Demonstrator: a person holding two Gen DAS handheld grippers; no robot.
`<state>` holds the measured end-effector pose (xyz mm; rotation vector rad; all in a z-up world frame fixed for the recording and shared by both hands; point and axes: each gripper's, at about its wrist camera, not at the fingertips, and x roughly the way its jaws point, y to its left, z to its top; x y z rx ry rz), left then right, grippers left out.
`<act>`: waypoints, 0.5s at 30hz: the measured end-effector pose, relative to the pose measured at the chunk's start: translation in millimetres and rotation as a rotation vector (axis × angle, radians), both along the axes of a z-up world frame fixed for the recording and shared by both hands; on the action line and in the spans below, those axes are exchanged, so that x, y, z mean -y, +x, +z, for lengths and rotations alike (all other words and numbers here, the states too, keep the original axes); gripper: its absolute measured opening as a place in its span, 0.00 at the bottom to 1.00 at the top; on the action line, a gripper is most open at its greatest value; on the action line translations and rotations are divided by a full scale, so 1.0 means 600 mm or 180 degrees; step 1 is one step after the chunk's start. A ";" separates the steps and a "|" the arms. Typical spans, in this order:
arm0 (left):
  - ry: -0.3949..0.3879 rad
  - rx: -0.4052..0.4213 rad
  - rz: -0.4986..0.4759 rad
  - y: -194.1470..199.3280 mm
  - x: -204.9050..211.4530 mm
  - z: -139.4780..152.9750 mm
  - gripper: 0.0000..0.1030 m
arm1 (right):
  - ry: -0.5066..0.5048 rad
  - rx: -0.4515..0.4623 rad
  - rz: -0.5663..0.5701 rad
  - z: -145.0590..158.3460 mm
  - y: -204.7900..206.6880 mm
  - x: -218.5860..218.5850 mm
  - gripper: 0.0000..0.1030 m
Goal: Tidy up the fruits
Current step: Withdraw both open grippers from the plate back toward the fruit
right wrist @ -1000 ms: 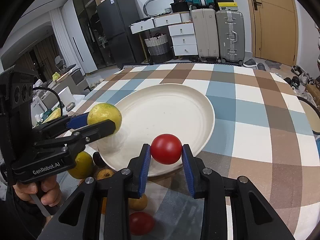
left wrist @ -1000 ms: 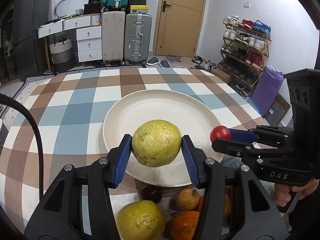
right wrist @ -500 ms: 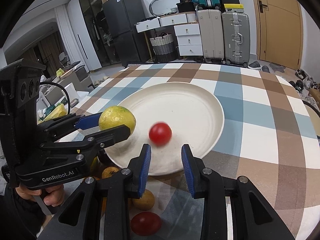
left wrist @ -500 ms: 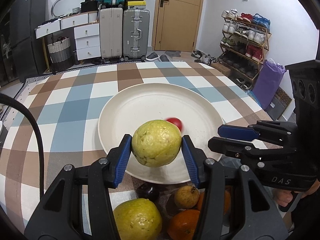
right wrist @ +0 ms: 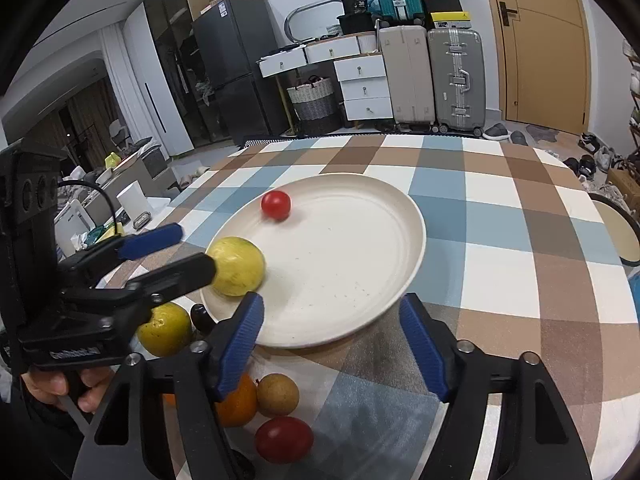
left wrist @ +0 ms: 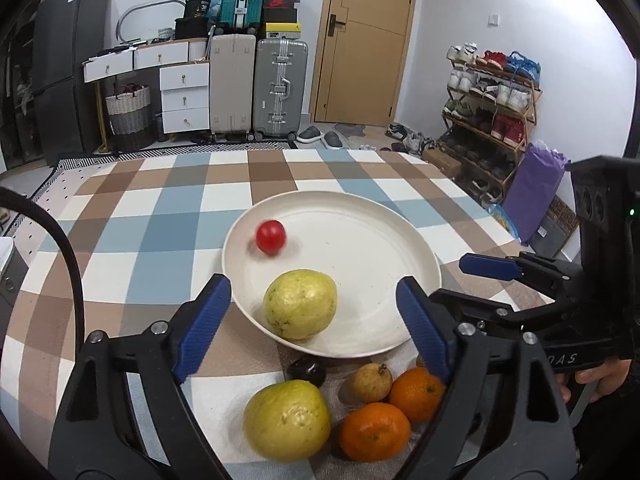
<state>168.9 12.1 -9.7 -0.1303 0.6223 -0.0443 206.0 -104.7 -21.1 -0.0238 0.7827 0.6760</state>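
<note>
Large round cream plate (left wrist: 400, 236) is sitting on a checked brown, blue and white tablecloth (left wrist: 120, 216), carrying a yellow-green guava (left wrist: 300, 304) near its front rim and a small red tomato (left wrist: 271, 236), blurred, farther in. Left gripper (left wrist: 312, 316) is opening, pads clear of the guava between them; right gripper (right wrist: 332, 340) is opening, gripping nothing. "DAS" is showing on the right gripper's body. Only the right view is showing a second red tomato (right wrist: 284, 439) beside an orange (right wrist: 238, 400).
</note>
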 end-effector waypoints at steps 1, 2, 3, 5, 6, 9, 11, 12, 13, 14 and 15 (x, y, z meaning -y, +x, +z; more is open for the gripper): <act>0.0002 0.0018 0.0013 -0.008 -0.002 0.005 0.85 | 0.0008 0.0019 -0.0010 0.003 -0.004 0.002 0.80; 0.0013 0.0036 0.0022 -0.015 -0.003 0.009 0.91 | 0.0012 0.0031 -0.0013 0.006 -0.007 0.003 0.86; 0.0032 0.0052 0.0030 -0.022 -0.003 0.012 0.98 | 0.0011 0.0058 -0.0024 0.011 -0.013 0.005 0.90; 0.0078 0.0107 0.0033 -0.041 -0.003 0.018 0.99 | 0.0007 0.0103 -0.0054 0.016 -0.019 0.007 0.97; 0.0109 0.0107 0.0027 -0.049 -0.002 0.020 0.99 | 0.0022 0.0140 -0.0078 0.021 -0.025 0.010 1.00; 0.0182 0.0080 0.0040 -0.072 -0.002 0.022 0.99 | 0.0019 0.0136 -0.0107 0.026 -0.036 0.015 1.00; 0.0190 0.0077 0.0040 -0.088 -0.003 0.024 0.99 | 0.0016 0.0143 -0.0142 0.028 -0.043 0.018 1.00; 0.0187 0.0073 0.0050 -0.099 -0.005 0.024 0.99 | 0.0015 0.0150 -0.0149 0.029 -0.047 0.019 1.00; 0.0181 0.0073 0.0058 -0.107 -0.007 0.025 0.99 | 0.0013 0.0184 -0.0173 0.032 -0.055 0.022 1.00; 0.0178 0.0077 0.0061 -0.114 -0.008 0.025 0.99 | 0.0010 0.0198 -0.0178 0.033 -0.058 0.023 1.00; 0.0181 0.0078 0.0068 -0.122 -0.009 0.026 0.99 | -0.0006 0.0200 -0.0172 0.035 -0.064 0.024 1.00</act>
